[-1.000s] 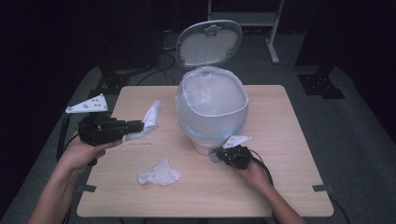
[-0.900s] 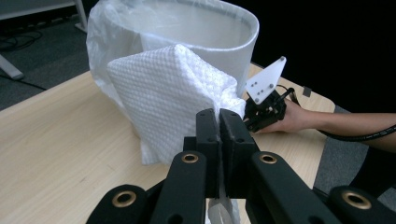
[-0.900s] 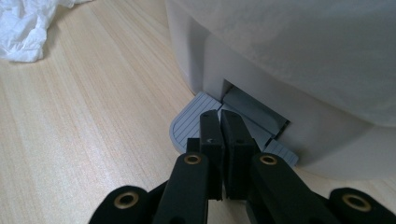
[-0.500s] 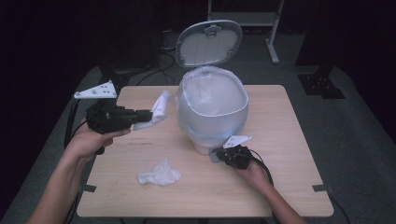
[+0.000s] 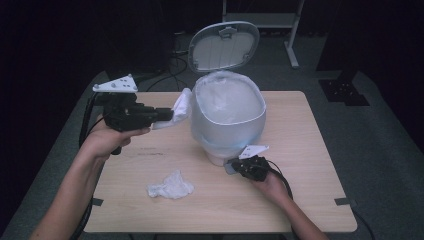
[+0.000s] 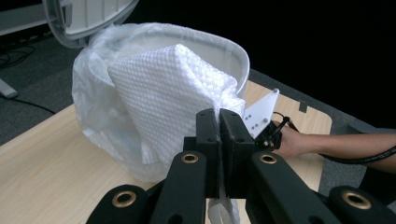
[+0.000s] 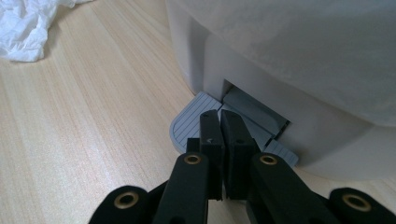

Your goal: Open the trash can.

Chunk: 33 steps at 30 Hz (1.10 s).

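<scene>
Pedal bin [image 5: 227, 125], white, lined w/ a thin plastic bag [image 5: 227, 100], stands near the centre of the wooden table [image 5: 300, 150]; its lid [image 5: 223, 46] is tipped up and back, so the mouth is open. Left gripper [image 5: 170, 115], held in the left hand [image 5: 107, 140] above the table's left part, points level toward the bin; jaws closed on a folded white paper towel [image 5: 181, 109], which stands up from the tips and lies just beside, poss. touching, the bag-covered rim on the bin's left side. In the left gripper view the same towel [image 6: 173, 102] shows a quilted, dimpled texture, pinched at its lower corner betw. the two black jaws, w/ the bin mouth [image 6: 196, 51] directly behind it and the raised lid [image 6: 88, 18] at upper left; a strip of towel also hangs below the jaws. Right gripper [image 5: 235, 167], in the right hand [image 5: 272, 185], sits low at the front foot of the bin. In the right gripper view its jaws are closed together w/ nothing betw. them, tips resting on the grey ribbed foot pedal [image 7: 191, 123] that juts from the base of the bin [image 7: 280, 70]. A second, crumpled tissue [image 5: 170, 186] lies on the table front-left of the bin, well apart from both grippers; it also appears at upper left of the right gripper view [image 7: 28, 28].
</scene>
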Tool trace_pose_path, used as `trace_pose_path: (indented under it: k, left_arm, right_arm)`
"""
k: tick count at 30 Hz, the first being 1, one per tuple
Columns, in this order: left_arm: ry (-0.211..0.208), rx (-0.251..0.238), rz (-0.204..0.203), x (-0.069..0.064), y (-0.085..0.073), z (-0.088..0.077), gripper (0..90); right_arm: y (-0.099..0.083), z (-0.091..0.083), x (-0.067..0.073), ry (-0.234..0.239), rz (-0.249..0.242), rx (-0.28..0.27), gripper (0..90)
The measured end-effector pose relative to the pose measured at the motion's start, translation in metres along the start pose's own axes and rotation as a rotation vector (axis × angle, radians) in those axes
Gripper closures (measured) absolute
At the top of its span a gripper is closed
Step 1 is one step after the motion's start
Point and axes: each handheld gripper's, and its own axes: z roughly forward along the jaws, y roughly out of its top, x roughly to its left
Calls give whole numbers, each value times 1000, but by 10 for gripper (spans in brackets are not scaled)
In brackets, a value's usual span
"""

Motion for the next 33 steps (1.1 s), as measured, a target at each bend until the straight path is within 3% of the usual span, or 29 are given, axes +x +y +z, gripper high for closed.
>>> trace_pose_path:
  k: [33]
  left_arm:
    - [-14,25,50,-3,52,28,873]
  right_arm:
    - [1,0,0,-1,-11,4,876]
